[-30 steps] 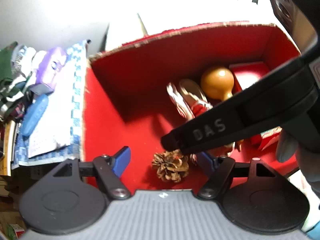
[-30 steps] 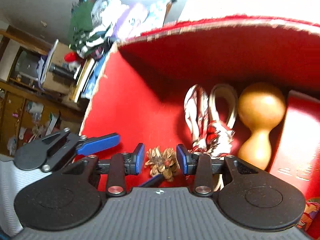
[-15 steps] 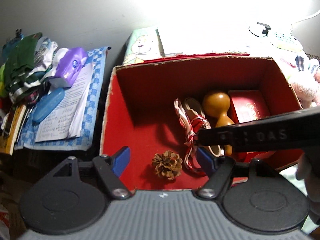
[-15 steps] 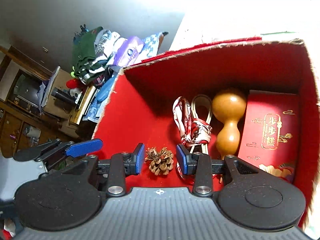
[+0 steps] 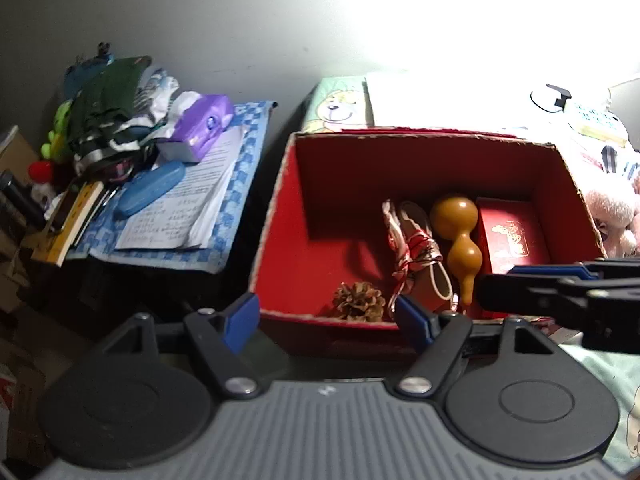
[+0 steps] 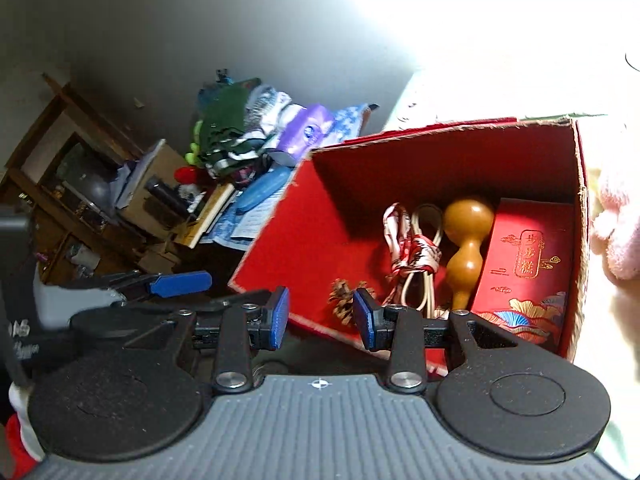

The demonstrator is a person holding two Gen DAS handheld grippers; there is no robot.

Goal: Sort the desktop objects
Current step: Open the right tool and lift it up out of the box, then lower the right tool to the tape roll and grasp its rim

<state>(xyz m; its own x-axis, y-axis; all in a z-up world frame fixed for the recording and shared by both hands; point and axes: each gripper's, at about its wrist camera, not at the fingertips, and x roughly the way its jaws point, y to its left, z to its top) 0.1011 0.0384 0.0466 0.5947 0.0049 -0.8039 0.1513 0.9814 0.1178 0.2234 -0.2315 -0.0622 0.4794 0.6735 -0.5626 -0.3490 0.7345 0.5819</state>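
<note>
One pinecone [image 5: 357, 301], one gourd [image 5: 459, 236] in red box [image 5: 280, 216]; both claws [image 5: 328, 320] [image 6: 319, 312] apart, empty.

box [image 5: 280, 216] left half seemingly free, gourd [image 5: 458, 232] right

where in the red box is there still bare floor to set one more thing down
The red box's left half is bare: between its left wall, the pine cone and the tied ribbon bundle. The right half is crowded: bundle, wooden gourd and red gift box side by side.
</note>
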